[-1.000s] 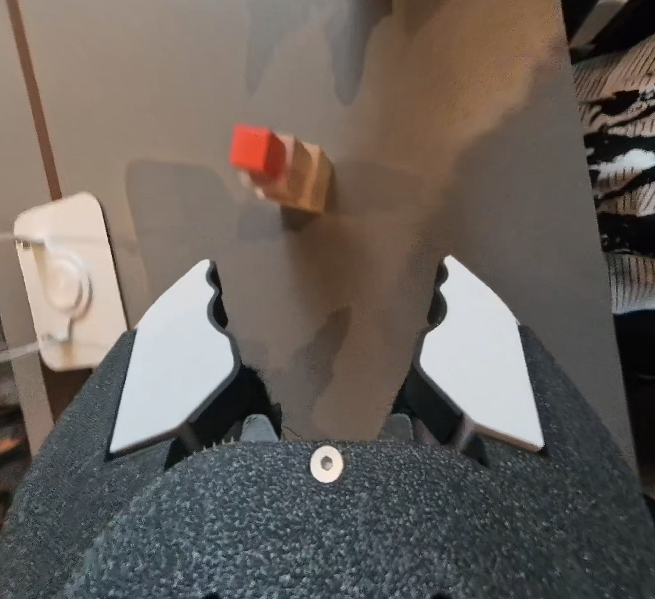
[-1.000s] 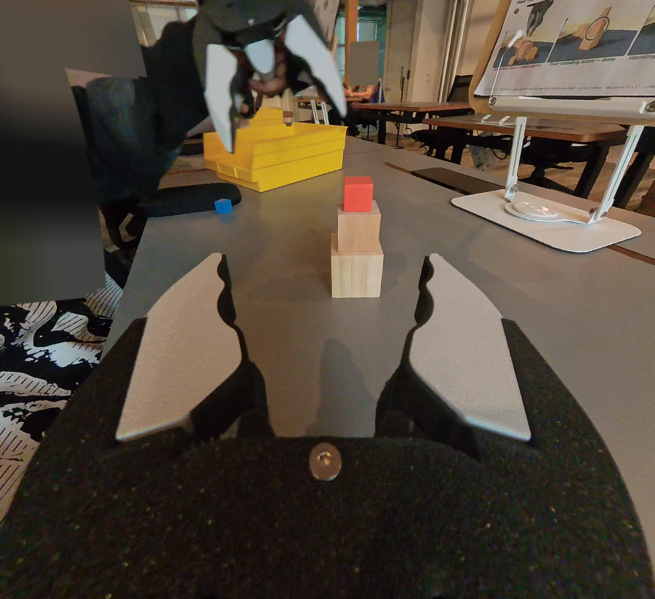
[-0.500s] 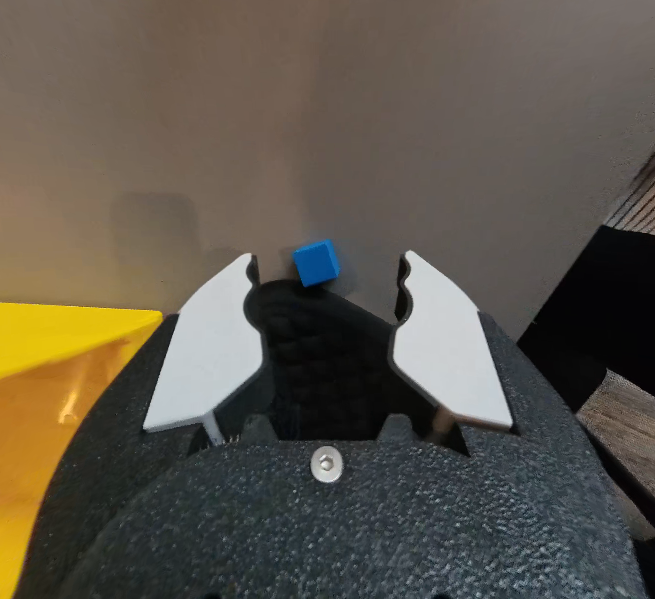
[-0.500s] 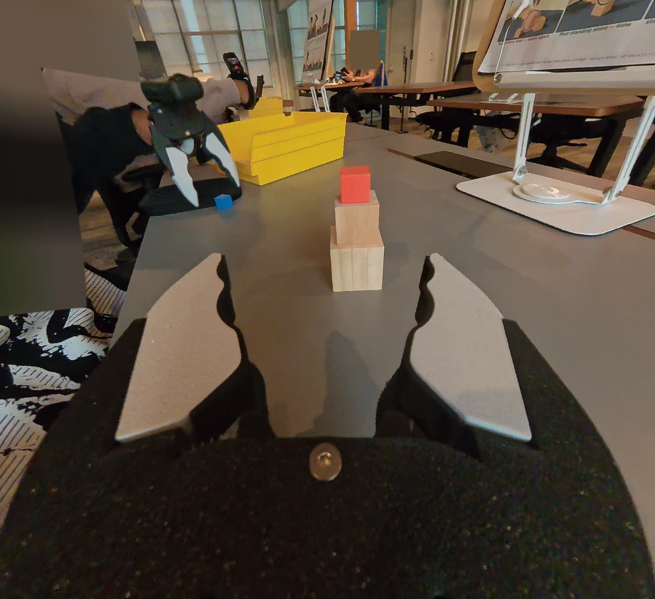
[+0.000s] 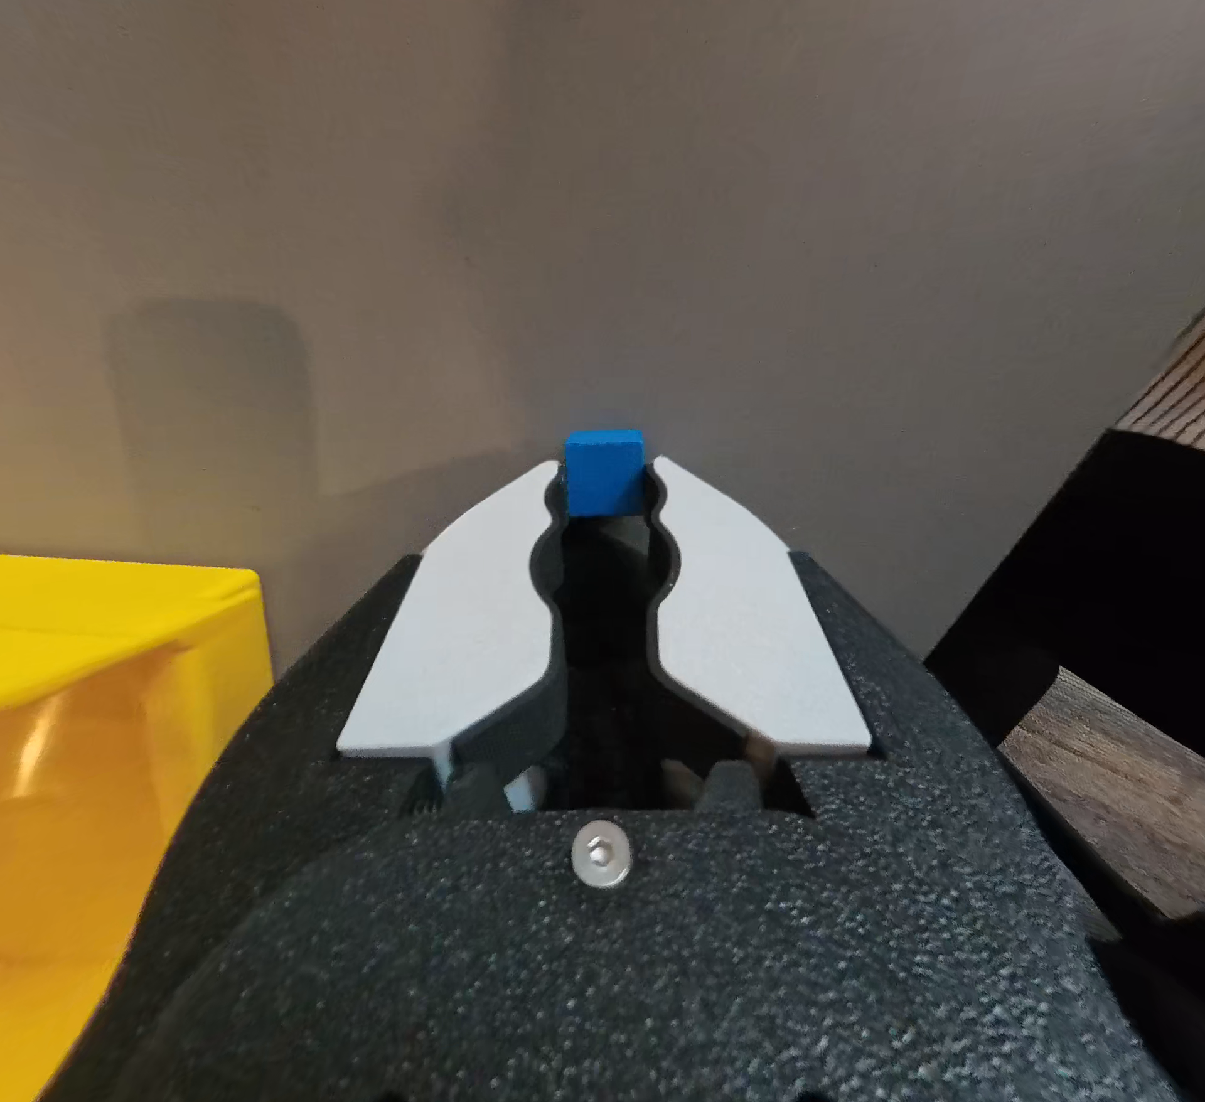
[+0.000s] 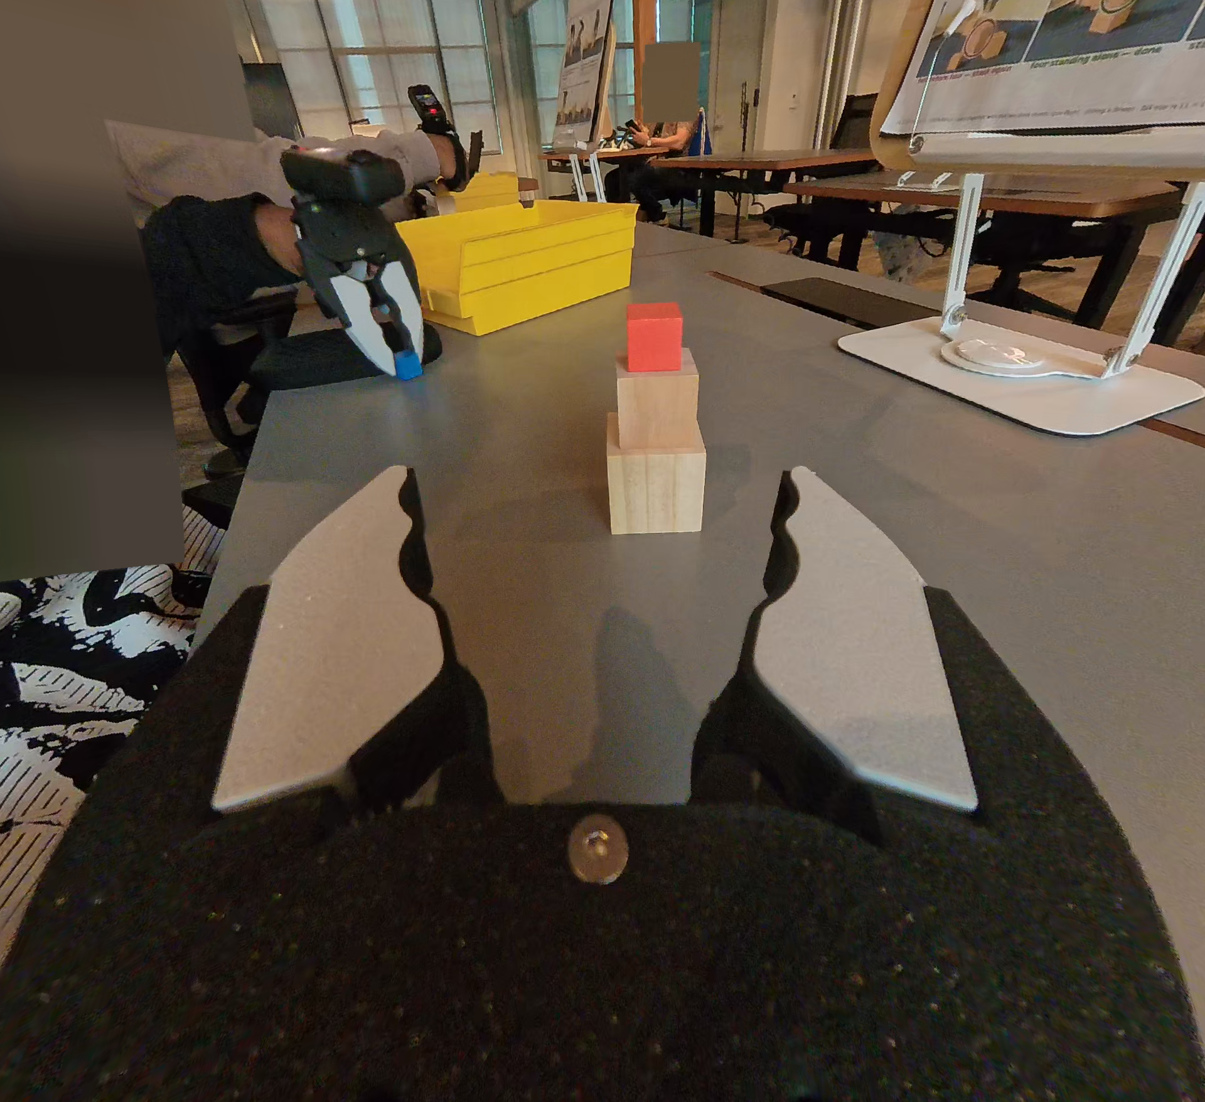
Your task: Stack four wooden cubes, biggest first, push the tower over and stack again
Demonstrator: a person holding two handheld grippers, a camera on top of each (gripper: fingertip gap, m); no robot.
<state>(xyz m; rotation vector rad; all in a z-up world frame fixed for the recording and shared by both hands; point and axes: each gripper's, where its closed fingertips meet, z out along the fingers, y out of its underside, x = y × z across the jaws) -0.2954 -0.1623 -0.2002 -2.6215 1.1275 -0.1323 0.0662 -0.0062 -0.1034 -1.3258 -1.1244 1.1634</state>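
1. Blue cube [image 5: 602, 482]: smallest of the four. Half a second ago it lay loose on the desk [image 5: 587, 158] ahead of spread tips; now it sits between the tips of the left claw [image 5: 602, 487], which has closed onto its two sides. It rests at the far left edge of the desk, or barely off it; I cannot tell which.
2. Meaning for the task: the last piece is in hand, so only carrying and placing appear to remain for the first tower.
3. Tower, three high: large plain cube [image 6: 656, 489] at the base, medium plain cube [image 6: 657, 408] on it, red cube [image 6: 654, 336] on top, mid-desk, well apart from the blue cube.
4. Right claw [image 6: 596, 520]: empty, spread wide, low and near, just short of the tower.
5. Yellow bin [image 6: 521, 262]: far left, beside the left claw.
6. White stand [image 6: 1017, 379]: far right, holding a printed sheet.
7. Views: the left wrist view alone shows the tips seated on the cube's sides; the tower is absent from it. The right wrist view alone shows the tower and the gap to cross.
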